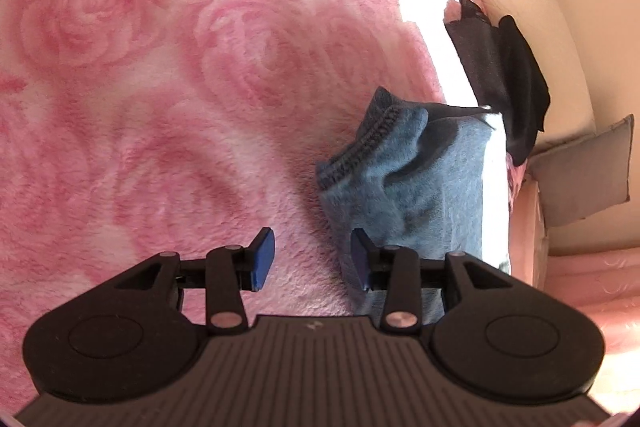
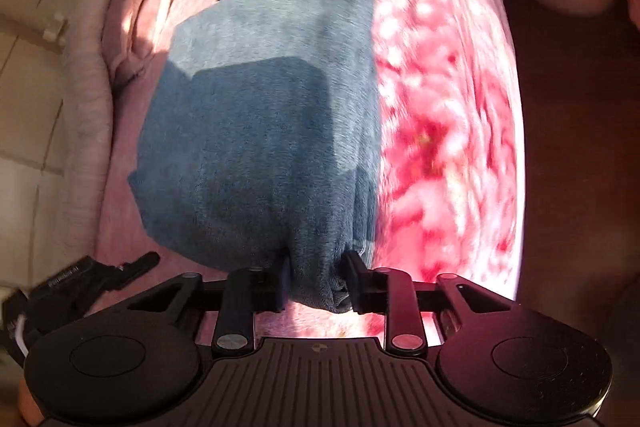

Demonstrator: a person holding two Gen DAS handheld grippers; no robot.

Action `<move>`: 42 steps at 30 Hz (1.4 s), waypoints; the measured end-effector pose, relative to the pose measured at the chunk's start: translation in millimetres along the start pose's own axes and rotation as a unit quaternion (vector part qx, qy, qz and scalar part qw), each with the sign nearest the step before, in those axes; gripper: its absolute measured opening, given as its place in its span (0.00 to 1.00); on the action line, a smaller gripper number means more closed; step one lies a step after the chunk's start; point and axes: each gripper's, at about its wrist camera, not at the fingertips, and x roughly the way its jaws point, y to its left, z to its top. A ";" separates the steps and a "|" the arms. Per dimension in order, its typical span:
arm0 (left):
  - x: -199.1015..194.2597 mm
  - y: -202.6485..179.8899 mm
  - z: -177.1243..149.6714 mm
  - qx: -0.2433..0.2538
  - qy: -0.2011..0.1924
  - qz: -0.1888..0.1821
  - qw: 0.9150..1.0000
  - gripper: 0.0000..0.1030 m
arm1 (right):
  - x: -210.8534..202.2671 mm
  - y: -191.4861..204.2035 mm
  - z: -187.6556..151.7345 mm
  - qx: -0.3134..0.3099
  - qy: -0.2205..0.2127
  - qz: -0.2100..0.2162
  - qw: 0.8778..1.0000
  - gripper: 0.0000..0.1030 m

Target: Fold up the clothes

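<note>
While the blue garment [image 2: 260,131] lay on the pink rose blanket [image 1: 160,87], the right gripper [image 2: 316,287] was clamped on a bunched edge of it, the cloth pinched tight between both fingers and spreading away from them as a folded slab, part sunlit, part in shadow. Left gripper [image 1: 312,259]: fingers spread wide, holding nothing, blue pads [image 1: 264,259] showing; it hovered over the blanket at the garment's near side, its one finger overlapping the garment's edge in view, contact not determinable. Garment, left view [image 1: 404,187]: ribbed stitched hem turned up on the side toward the blanket's middle, far side washed out by a strip of bright sun. Black cloth [image 1: 504,75]: beyond the garment, at the blanket's edge. Grey cushion [image 1: 584,175]: past the garment, off the blanket. Right view blurred across the blanket's rose pattern.
</note>
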 end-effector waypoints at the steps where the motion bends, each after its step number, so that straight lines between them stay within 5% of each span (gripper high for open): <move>1: -1.5 -0.2 -0.1 0.004 0.002 -0.002 1.000 0.35 | -5.8 4.1 5.7 -0.022 -0.008 -0.007 1.000 0.13; 5: -4.8 -5.8 -2.1 0.040 0.010 -0.004 0.999 0.35 | -28.0 11.6 34.5 -0.092 -0.059 -0.058 0.992 0.12; 8: -6.9 -19.0 -4.5 0.097 0.007 -0.004 0.995 0.34 | -29.8 4.6 45.0 -0.094 -0.042 -0.055 0.993 0.14; 11: -10.4 -46.1 -6.4 0.213 -0.002 -0.003 0.977 0.34 | -31.7 -2.4 55.6 -0.097 -0.025 -0.051 0.994 0.21; 14: -9.2 -75.8 -3.2 0.320 -0.005 -0.007 0.947 0.35 | -34.0 -9.5 66.1 -0.096 -0.011 -0.046 0.994 0.34; 17: 1.4 -93.0 6.2 0.375 0.006 -0.018 0.927 0.35 | -37.9 -17.1 74.2 -0.061 -0.027 -0.034 0.997 0.39; 21: 25.7 -99.5 18.6 0.407 0.045 -0.041 0.911 0.34 | -36.4 -24.3 82.2 -0.016 -0.032 -0.015 0.999 0.41; 22: 32.0 -97.8 21.3 0.408 0.057 -0.045 0.910 0.21 | -36.0 -25.8 83.6 -0.007 -0.033 -0.010 0.999 0.42; 23: 36.9 -95.8 24.3 0.406 0.067 -0.049 0.910 0.06 | -35.1 -26.5 83.2 -0.003 -0.036 -0.007 0.999 0.42; 26: 23.2 -88.7 30.6 0.381 0.054 -0.068 0.920 0.04 | -31.1 -26.8 79.9 0.000 -0.045 0.002 0.999 0.42; 30: -8.2 -74.4 30.3 0.361 0.017 -0.092 0.928 0.03 | -16.6 -16.2 71.9 -0.059 -0.043 -0.049 0.996 0.41; 36: 47.0 -51.8 34.1 0.315 0.020 -0.003 0.949 0.08 | 6.2 -14.1 67.3 -0.064 -0.035 -0.073 0.995 0.37; 42: 14.5 -57.0 37.3 0.279 -0.044 0.006 0.959 0.08 | -11.2 -10.0 71.1 -0.067 -0.048 -0.086 0.993 0.38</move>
